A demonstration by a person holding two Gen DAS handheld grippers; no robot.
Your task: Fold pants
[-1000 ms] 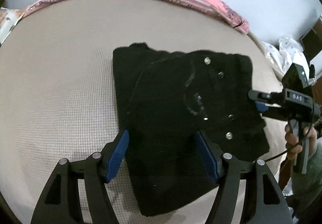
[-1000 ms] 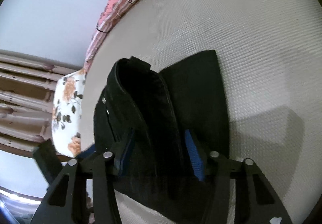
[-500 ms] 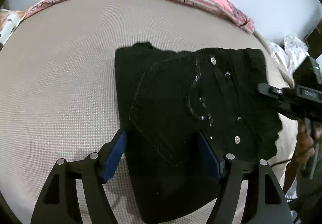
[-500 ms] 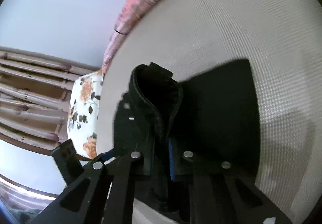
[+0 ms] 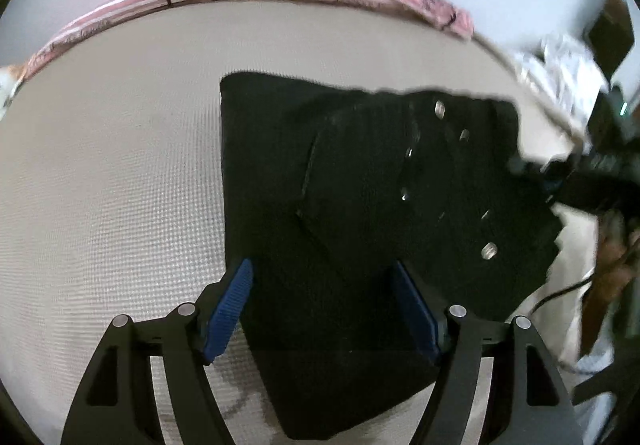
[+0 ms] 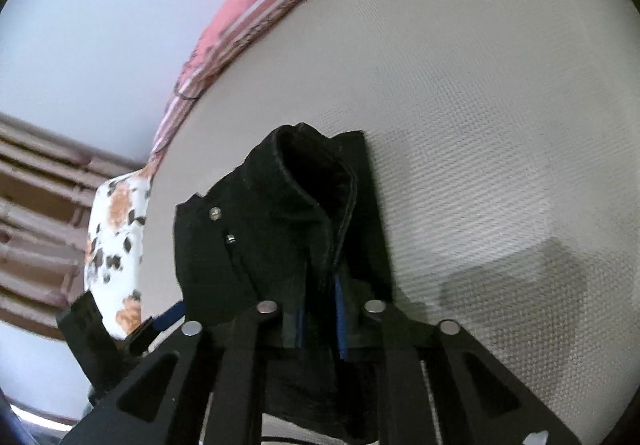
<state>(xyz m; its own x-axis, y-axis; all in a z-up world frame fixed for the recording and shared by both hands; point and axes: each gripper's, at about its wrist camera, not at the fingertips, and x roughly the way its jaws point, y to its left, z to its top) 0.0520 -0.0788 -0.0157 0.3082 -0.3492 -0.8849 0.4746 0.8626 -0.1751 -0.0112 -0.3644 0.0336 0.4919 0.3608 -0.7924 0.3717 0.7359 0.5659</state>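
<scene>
right gripper (image 6: 320,309) pinched the pants (image 5: 360,213) at the waistband; jaws had just eased slightly. left gripper (image 5: 326,309) stood spread over them. thick, floppy cloth; best gripped at the edges.

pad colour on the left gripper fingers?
Blue, ribbed pads on black fingers; clearest in the left wrist view.

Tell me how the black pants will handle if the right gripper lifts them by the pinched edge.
The black pants will probably sag and unfold: the edge pinched in the right gripper already curls over limply. They look like thick denim with metal rivets, so likely heavyish for their size. The weave seems unlikely to slip from the blue pads. The left gripper stands open over them.
</scene>
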